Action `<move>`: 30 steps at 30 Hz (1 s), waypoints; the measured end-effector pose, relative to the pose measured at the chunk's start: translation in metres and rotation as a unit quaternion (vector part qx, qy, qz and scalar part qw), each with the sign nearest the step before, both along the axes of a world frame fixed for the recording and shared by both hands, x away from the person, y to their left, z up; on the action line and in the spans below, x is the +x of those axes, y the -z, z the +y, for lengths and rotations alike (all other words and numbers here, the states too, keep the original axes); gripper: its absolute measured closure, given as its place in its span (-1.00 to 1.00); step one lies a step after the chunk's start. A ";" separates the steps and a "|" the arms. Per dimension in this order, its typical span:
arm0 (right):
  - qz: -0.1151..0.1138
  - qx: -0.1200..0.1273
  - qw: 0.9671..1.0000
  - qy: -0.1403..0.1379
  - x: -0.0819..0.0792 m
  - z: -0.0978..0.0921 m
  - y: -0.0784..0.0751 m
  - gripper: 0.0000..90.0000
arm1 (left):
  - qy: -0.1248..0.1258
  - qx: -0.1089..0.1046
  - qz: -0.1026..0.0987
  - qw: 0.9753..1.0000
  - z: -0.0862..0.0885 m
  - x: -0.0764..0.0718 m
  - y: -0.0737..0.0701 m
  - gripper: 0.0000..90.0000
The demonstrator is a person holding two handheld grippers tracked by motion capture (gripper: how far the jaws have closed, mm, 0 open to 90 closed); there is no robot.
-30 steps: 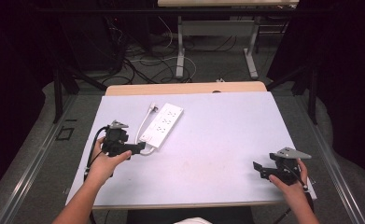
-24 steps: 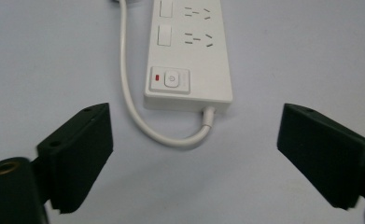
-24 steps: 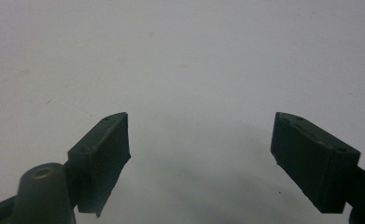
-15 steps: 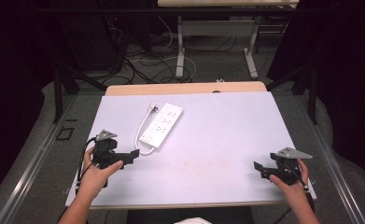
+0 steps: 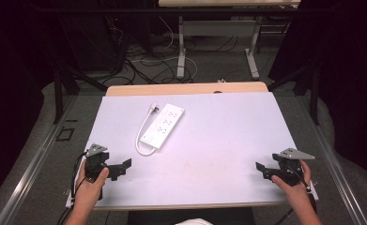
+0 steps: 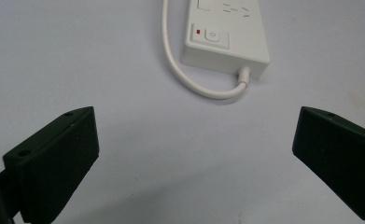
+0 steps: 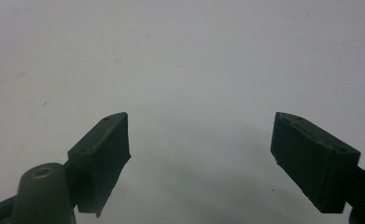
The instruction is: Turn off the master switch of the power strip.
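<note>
Power strip [image 5: 162,126]: It lay flat on the white table [image 5: 228,140], toward the far left part. Its white cord [image 5: 141,136] curled out of the near end and ran back along its left side.
Left gripper [image 5: 120,168]: It sat near the strip, just past the strip's near end, close to the table's front edge. Its jaws were wide open and held nothing. In the left gripper view the strip's switch end [image 6: 210,35] showed ahead, between the two jaws but farther off.
Right gripper [image 5: 261,168]: It stayed well apart from the strip, far over to the strip's right, by the front edge. Its jaws were wide open too, with nothing in them.
What changed: A second before, the left gripper was right beside the strip. Then it pulled back toward the person. The strip and the right gripper did not move.
What that means: I think the left gripper had let go and was done with the strip for now, or was lining up for a new grab.
</note>
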State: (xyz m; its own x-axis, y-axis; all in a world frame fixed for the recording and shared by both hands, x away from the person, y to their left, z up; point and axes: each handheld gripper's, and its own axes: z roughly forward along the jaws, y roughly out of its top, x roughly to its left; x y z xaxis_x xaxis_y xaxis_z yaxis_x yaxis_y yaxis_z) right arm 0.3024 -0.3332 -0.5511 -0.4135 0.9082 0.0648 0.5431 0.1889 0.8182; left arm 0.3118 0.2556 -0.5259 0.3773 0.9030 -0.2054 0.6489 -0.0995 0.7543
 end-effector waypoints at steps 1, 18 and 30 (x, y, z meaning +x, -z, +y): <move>0.003 0.001 1.000 -0.003 0.000 0.000 0.000 -0.58 | -0.003 0.001 -0.003 1.000 0.001 -0.001 0.001 -0.99; 0.006 0.003 1.000 -0.001 0.000 -0.001 0.000 -0.58 | -0.030 0.015 -0.015 0.999 0.024 -0.003 0.019 -0.99; 0.005 0.000 1.000 0.000 0.001 -0.002 0.002 -0.58 | -0.052 0.005 -0.008 0.999 0.038 -0.002 0.030 -0.98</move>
State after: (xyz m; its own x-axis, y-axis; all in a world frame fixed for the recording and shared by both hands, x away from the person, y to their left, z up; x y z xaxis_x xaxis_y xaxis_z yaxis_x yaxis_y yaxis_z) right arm 0.3030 -0.3356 -0.5526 -0.4135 0.9078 0.0693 0.5511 0.1890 0.8128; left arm 0.3097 0.2937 -0.5555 0.2845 0.9395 -0.1906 0.6439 -0.0400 0.7640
